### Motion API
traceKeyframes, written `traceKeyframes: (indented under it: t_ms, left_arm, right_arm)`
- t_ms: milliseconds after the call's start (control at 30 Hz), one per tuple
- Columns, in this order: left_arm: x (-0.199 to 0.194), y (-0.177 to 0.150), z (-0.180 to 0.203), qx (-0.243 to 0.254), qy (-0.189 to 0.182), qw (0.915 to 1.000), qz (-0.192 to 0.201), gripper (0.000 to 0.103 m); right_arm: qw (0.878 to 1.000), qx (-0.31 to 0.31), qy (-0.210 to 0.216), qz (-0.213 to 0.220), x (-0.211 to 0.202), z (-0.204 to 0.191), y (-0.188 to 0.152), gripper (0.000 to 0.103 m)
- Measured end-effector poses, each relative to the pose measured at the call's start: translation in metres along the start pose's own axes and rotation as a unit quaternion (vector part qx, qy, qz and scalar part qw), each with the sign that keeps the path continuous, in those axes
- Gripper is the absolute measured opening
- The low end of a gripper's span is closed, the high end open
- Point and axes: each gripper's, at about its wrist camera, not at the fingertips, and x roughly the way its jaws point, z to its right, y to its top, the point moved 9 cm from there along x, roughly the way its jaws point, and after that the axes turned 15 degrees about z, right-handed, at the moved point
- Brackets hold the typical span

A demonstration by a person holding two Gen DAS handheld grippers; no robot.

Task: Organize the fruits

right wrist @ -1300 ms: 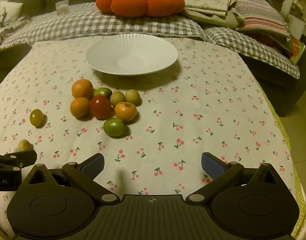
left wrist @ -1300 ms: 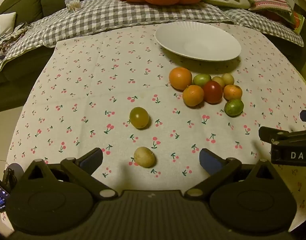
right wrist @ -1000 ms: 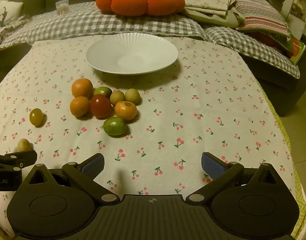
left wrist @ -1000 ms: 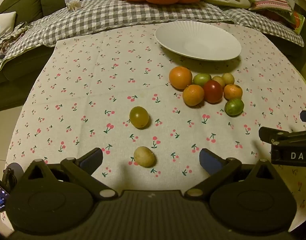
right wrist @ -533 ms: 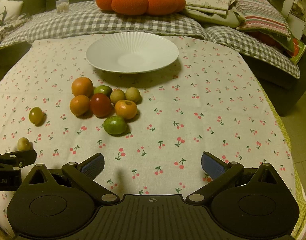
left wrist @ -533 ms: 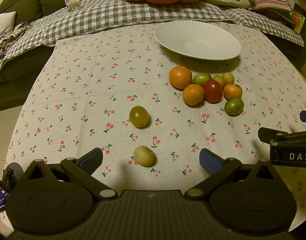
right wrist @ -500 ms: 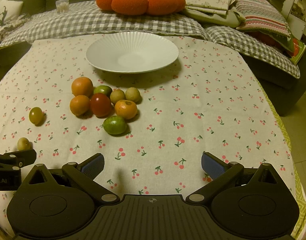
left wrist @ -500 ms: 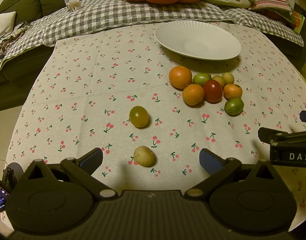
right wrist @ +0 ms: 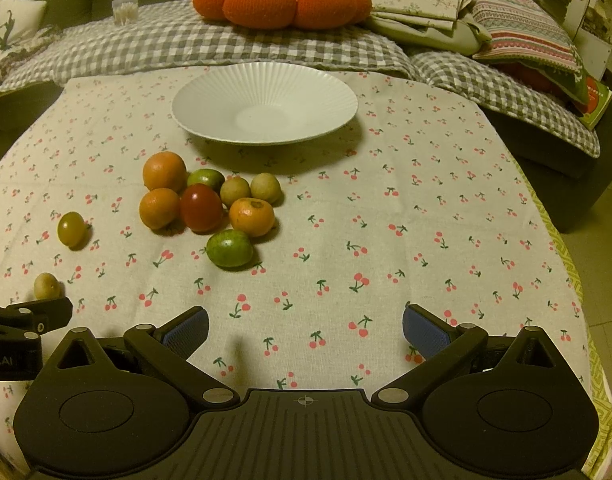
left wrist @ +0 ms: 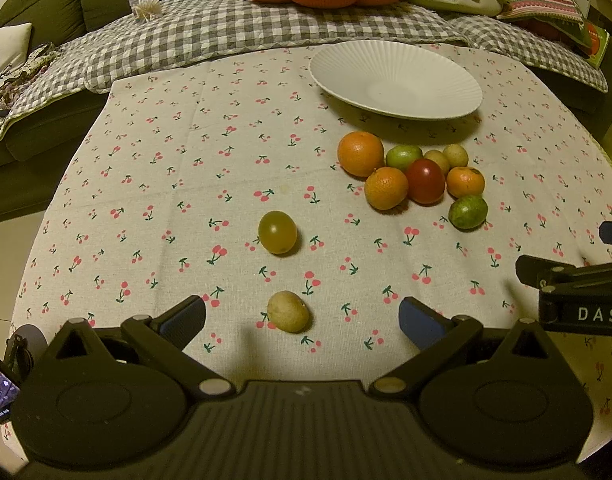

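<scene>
My left gripper [left wrist: 302, 318] and right gripper [right wrist: 305, 330] are both wide open, holding nothing, at the bench's [right wrist: 446, 184] near edge. The fruit pile [right wrist: 210, 204] sits just beside the white plate [right wrist: 266, 104], toward me.

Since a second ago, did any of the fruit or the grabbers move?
Almost nothing changed. The right gripper crept a little forward toward the plate; nothing was picked up or let go. The left gripper stayed put, fingers open, with the small pale fruit between them on the cloth. The fruit pile and the green grape stayed where they were.
</scene>
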Motion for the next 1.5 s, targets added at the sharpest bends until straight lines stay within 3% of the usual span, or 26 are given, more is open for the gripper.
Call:
traceKeyframes:
  t_ms: [1500]
  left_arm:
    - [-0.0007, -0.0001, -0.0018, 0.0, 0.0, 1.0, -0.001, 0.102]
  right_arm:
    - [1.0, -0.003, -0.001, -0.002, 0.002, -0.0033, -0.0016, 0.103]
